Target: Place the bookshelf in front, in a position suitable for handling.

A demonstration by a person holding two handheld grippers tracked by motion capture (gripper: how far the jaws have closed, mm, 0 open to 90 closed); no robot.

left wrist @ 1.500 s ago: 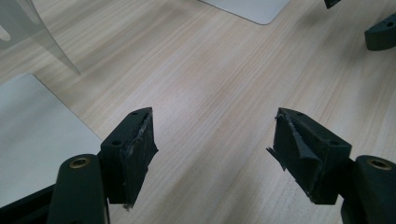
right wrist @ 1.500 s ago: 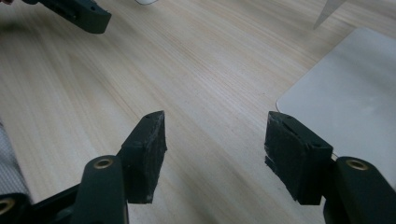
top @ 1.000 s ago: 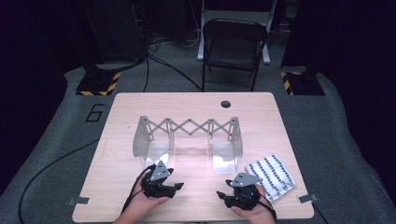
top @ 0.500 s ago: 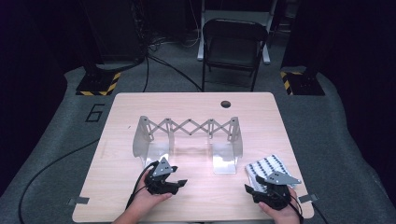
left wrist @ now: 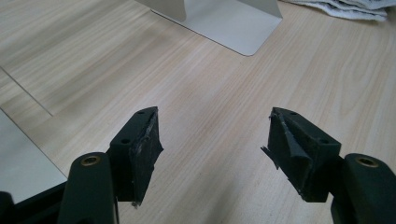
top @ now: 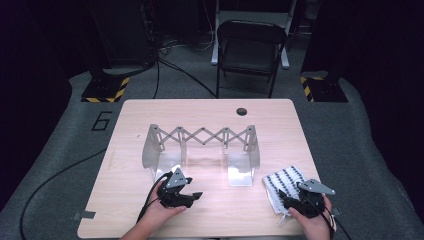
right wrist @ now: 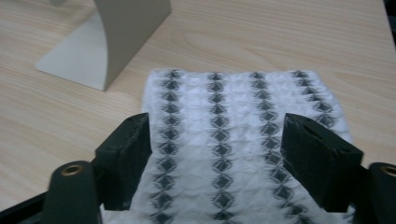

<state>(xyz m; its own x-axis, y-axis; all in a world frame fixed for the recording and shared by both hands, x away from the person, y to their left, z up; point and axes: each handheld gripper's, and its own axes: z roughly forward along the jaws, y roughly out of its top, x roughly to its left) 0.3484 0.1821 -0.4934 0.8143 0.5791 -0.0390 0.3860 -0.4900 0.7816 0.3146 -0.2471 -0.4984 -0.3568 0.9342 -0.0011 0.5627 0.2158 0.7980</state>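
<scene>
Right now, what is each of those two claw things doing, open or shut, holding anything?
Left gripper: open, empty, over bare table.
Right gripper: jaws just opened wide over the patterned cloth, not gripping it.

A: Where does the folding rack (top: 202, 150) stand?
B: At the middle of the table (top: 150, 112) in the high view, its two end feet toward the lower edge.

A: And the cloth (top: 282, 182)?
B: Lower right, just beside the rack's right foot, flat on the table.

A: The grippers?
B: The left gripper (top: 192, 196) is lower centre-left, below the rack's left foot. The right gripper (top: 291, 200) is at lower right, over the cloth's near edge.

A: Behind the table?
B: A chair (top: 250, 45), top centre.
</scene>
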